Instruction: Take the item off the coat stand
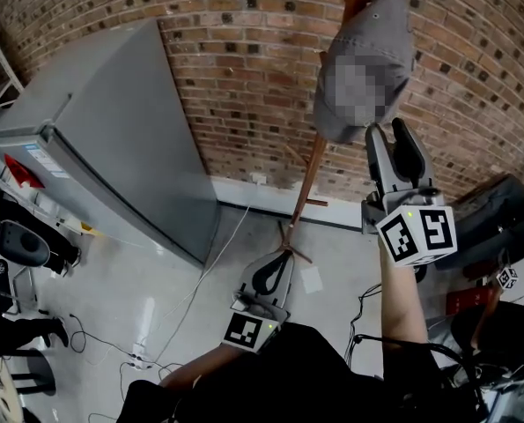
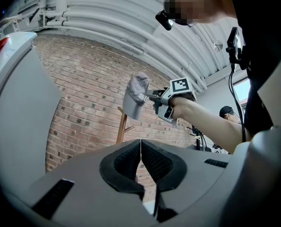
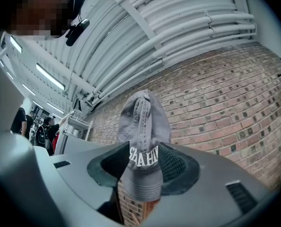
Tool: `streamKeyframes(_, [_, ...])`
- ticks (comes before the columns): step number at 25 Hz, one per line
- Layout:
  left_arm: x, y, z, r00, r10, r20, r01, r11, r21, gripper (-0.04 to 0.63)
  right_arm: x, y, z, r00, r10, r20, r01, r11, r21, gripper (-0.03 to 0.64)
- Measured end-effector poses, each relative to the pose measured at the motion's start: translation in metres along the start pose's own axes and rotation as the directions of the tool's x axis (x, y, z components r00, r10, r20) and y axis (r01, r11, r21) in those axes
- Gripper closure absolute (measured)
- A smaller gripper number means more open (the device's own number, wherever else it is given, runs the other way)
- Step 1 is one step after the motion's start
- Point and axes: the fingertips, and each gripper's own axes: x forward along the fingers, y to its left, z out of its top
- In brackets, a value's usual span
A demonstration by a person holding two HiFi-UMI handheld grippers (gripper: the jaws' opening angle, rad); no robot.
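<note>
A grey cap with white lettering hangs on top of a wooden coat stand against the brick wall. My right gripper is raised to the cap's lower edge, jaws wide apart. In the right gripper view the cap hangs brim down between the two pads, and my right gripper is open. My left gripper hangs low near the stand's foot, shut with nothing in it. In the left gripper view its pads meet at my left gripper, with the cap and stand beyond.
A tall grey fridge stands left of the stand against the brick wall. Cables and a power strip lie on the floor. A dark bag and gear crowd the right. People stand in the background.
</note>
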Motion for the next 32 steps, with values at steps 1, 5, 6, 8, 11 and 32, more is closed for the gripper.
streamKeyframes(1, [0.000, 0.001, 0.000, 1.000, 0.003, 0.000, -0.003, 1.000, 0.000, 0.578, 0.002, 0.000, 0.000, 1.000, 0.004, -0.002, -0.004, 1.000, -0.001, 0.443])
streamKeyframes(5, [0.000, 0.002, -0.001, 1.000, 0.010, -0.001, -0.010, 1.000, -0.003, 0.578, 0.008, -0.003, 0.001, 1.000, 0.007, -0.013, -0.007, 1.000, -0.005, 0.443])
streamKeyframes(6, [0.000, 0.001, -0.001, 1.000, 0.011, -0.002, -0.011, 1.000, -0.007, 0.578, 0.009, -0.004, 0.001, 1.000, 0.006, -0.014, -0.006, 1.000, -0.003, 0.443])
streamKeyframes(8, [0.001, 0.001, -0.002, 1.000, 0.013, -0.006, -0.013, 1.000, -0.011, 0.578, 0.012, -0.006, 0.002, 1.000, 0.006, -0.014, -0.006, 1.000, -0.003, 0.443])
streamKeyframes(11, [0.002, 0.002, -0.003, 1.000, 0.018, -0.010, -0.018, 1.000, -0.013, 0.578, 0.016, -0.004, 0.004, 1.000, 0.021, -0.010, -0.021, 1.000, -0.003, 0.443])
streamKeyframes(32, [-0.004, 0.003, -0.004, 0.999, 0.040, -0.008, -0.040, 0.999, -0.009, 0.578, 0.017, -0.001, 0.027, 0.997, 0.017, 0.073, -0.015, 1.000, -0.026, 0.548])
